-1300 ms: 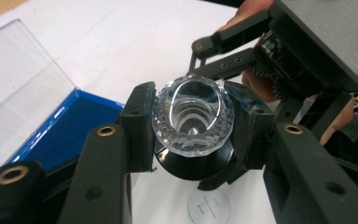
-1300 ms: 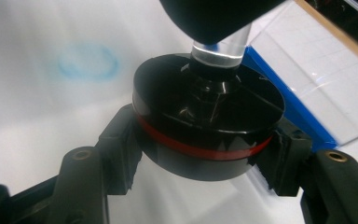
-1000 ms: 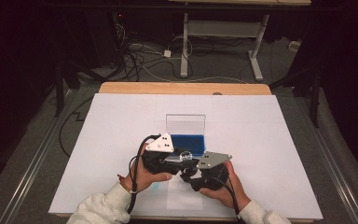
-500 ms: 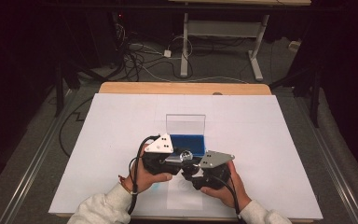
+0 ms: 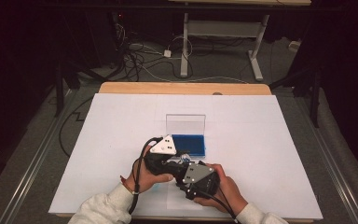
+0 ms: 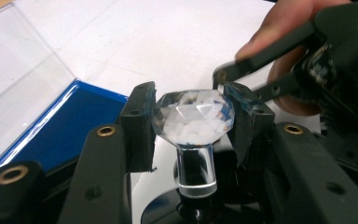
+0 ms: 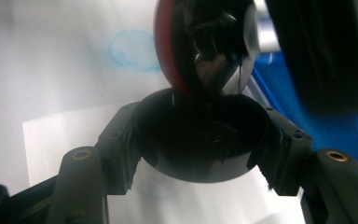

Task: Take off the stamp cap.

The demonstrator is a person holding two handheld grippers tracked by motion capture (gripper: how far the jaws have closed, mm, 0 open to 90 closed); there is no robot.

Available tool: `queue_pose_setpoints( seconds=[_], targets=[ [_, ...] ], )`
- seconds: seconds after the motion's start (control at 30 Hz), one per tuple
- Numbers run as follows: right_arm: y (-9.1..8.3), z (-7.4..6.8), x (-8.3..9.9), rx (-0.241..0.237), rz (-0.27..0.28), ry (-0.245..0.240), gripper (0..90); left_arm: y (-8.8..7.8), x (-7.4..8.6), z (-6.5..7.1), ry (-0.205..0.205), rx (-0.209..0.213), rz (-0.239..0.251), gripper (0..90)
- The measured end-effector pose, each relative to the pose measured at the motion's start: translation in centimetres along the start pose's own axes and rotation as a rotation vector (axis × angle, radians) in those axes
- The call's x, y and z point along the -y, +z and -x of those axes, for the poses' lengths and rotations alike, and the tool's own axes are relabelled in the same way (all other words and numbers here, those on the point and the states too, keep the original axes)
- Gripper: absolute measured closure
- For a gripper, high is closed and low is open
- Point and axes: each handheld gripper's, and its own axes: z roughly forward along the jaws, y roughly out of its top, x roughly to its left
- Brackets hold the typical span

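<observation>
Crystal knob [image 6: 193, 116] is clamped by its faceted head in the left tongs [image 6: 191, 121] above the white counter [image 5: 261, 140]; the right tongs [image 7: 200, 140] grip its black round base [image 7: 200, 144]. A blue-floored clear case [image 5: 189, 144] lies just beyond. Cables [image 5: 140, 60] sprawl across the dark floor behind.

High overview; two close finger-level views

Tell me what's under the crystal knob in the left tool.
Below the crystal knob a clear stem runs down into a black round base, which the right tool clamps. The white table lies beneath; how stem and base join is hidden.
</observation>
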Motion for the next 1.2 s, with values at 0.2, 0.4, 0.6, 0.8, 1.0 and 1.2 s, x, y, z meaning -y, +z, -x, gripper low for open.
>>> queue_pose_setpoints(
  seconds=[0.2,0.4,0.6,0.8,1.0,1.2],
  targets=[
    [-0.6,0.9,0.7,0.023,-0.005,0.014,38.8,-1.2,-0.1,-0.5,-0.011,-0.029,0.014,55.1],
    [-1.3,1.8,1.4,0.05,0.002,0.06,38.7,-1.4,-0.1,-0.8,-0.013,-0.039,0.013,55.1],
    [-2.7,2.9,2.2,0.096,0.036,0.116,38.6,-1.6,-0.1,-0.9,-0.002,-0.046,0.004,55.2],
    [-4.5,3.6,2.9,0.125,0.077,0.149,38.6,-2.2,-0.2,-1.1,-0.002,-0.067,0.013,55.2],
    [-6.1,4.1,3.9,0.159,0.112,0.185,38.6,-2.8,-0.3,-1.2,-0.007,-0.079,0.028,55.2],
    [-7.5,4.4,4.8,0.187,0.141,0.211,38.6,-3.5,-0.4,-1.5,-0.007,-0.099,0.038,55.1]
  ],
)
